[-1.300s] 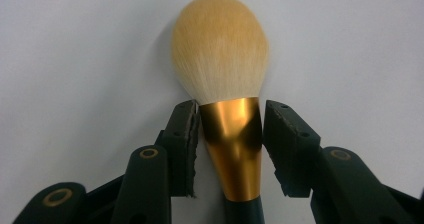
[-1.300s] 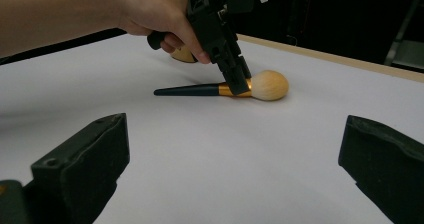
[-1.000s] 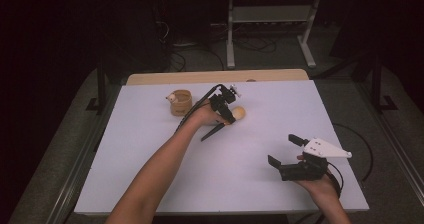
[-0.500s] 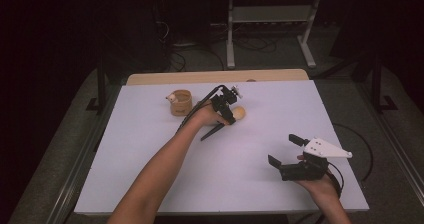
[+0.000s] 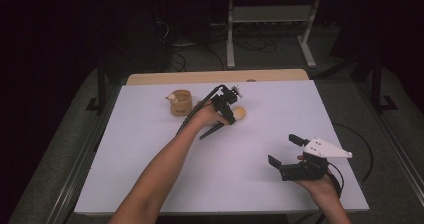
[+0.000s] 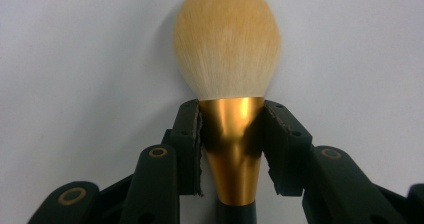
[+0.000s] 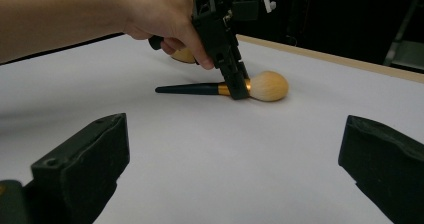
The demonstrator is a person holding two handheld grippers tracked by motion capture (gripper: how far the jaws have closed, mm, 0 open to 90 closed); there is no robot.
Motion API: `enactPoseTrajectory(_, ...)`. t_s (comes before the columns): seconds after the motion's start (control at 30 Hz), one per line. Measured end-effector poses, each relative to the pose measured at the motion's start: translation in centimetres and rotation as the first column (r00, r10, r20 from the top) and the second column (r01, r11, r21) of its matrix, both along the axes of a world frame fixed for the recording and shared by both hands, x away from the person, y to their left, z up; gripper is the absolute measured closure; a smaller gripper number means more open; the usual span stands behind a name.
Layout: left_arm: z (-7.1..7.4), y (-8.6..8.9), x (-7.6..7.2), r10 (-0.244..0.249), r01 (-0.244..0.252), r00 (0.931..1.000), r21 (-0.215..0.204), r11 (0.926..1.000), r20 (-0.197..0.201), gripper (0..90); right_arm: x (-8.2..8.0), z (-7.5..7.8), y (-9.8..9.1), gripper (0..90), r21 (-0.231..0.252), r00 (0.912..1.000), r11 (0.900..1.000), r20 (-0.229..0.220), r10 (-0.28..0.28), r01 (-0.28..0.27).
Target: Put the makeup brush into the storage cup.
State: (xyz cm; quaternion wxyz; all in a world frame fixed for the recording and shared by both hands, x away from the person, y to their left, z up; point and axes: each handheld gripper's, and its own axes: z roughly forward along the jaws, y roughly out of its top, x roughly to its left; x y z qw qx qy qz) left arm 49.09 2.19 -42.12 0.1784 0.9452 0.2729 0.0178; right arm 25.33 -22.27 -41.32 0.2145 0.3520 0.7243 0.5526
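White table top (image 5: 150,174) sits bright under the light, a pale wooden strip (image 5: 215,77) along its far edge. Beyond it, a dark room: grey metal stand (image 5: 270,19), cables (image 5: 180,59) on grey floor (image 5: 50,154).

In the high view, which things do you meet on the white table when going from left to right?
Wooden cup → left gripper shut on the makeup brush → right gripper, jaws open.
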Motion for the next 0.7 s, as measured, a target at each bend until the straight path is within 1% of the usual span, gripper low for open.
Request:
enactPoseTrajectory(0.13, 0.0, 0.0, 0.0, 0.011, -0.011, 0.9999, -0.009, 0.9999, -0.001, 62.4, 0.0, 0.0, 0.0, 0.0, 0.002, 1.0, 1.0, 0.0, -0.001, 0.001)
enactPoseTrajectory(0.2, 0.1, 0.2, 0.1, 0.014, -0.014, 0.9998, -0.028, 0.9995, -0.017, 62.5, 0.0, 0.0, 0.0, 0.0, 0.005, 1.0, 1.0, -0.002, -0.003, 0.003)
enactPoseTrajectory(0.23, 0.1, 0.2, 0.1, 0.014, -0.014, 0.9998, -0.028, 0.9995, -0.017, 62.5, 0.0, 0.0, 0.0, 0.0, 0.005, 1.0, 1.0, -0.002, -0.003, 0.003)
enactPoseTrajectory(0.3, 0.3, 0.3, 0.2, 0.011, -0.012, 0.9998, -0.041, 0.9991, -0.018, 62.5, 0.0, 0.0, -0.1, 0.0, 0.005, 1.0, 1.0, -0.003, -0.004, 0.004)
enactPoseTrajectory(0.37, 0.5, 0.4, 0.2, 0.011, -0.012, 0.9999, -0.052, 0.9986, -0.012, 62.5, 0.0, 0.0, -0.1, 0.0, 0.005, 1.0, 1.0, -0.002, -0.004, 0.004)
enactPoseTrajectory(0.43, 0.8, 0.5, 0.2, 0.006, -0.006, 0.9999, -0.051, 0.9987, -0.009, 62.5, 0.0, 0.0, -0.1, 0.0, 0.006, 1.0, 1.0, -0.001, -0.005, 0.005)
enactPoseTrajectory(0.47, 0.8, 0.6, 0.1, 0.017, -0.018, 0.9998, -0.067, 0.9976, -0.007, 62.5, 0.0, 0.0, -0.1, 0.0, 0.006, 1.0, 1.0, -0.001, -0.005, 0.005)
enactPoseTrajectory(0.53, 1.1, 0.8, 0.2, 0.006, -0.006, 1.0, -0.066, 0.9978, -0.001, 62.5, 0.0, 0.0, 0.0, 0.0, 0.006, 1.0, 1.0, -0.003, -0.005, 0.005)
enactPoseTrajectory(0.57, 1.2, 0.8, 0.1, 0.017, -0.017, 0.9999, -0.083, 0.9964, 0.0, 62.5, 0.0, 0.0, -0.1, 0.0, 0.006, 1.0, 1.0, -0.003, -0.004, 0.004)
enactPoseTrajectory(0.6, 1.4, 0.9, 0.0, 0.017, -0.017, 0.9998, -0.093, 0.9956, 0.006, 62.5, 0.0, 0.0, -0.1, 0.0, 0.006, 1.0, 1.0, -0.002, -0.005, 0.005)
enactPoseTrajectory(0.67, 1.7, 1.0, -0.2, 0.019, -0.017, 0.9997, -0.11, 0.9938, 0.016, 62.5, 0.0, 0.0, -0.1, 0.0, 0.005, 1.0, 1.0, 0.0, -0.006, 0.006)
enactPoseTrajectory(0.7, 1.9, 1.1, -0.3, 0.016, -0.013, 0.9997, -0.112, 0.9936, 0.021, 62.5, 0.0, 0.0, -0.1, 0.0, 0.005, 1.0, 1.0, -0.001, -0.006, 0.006)
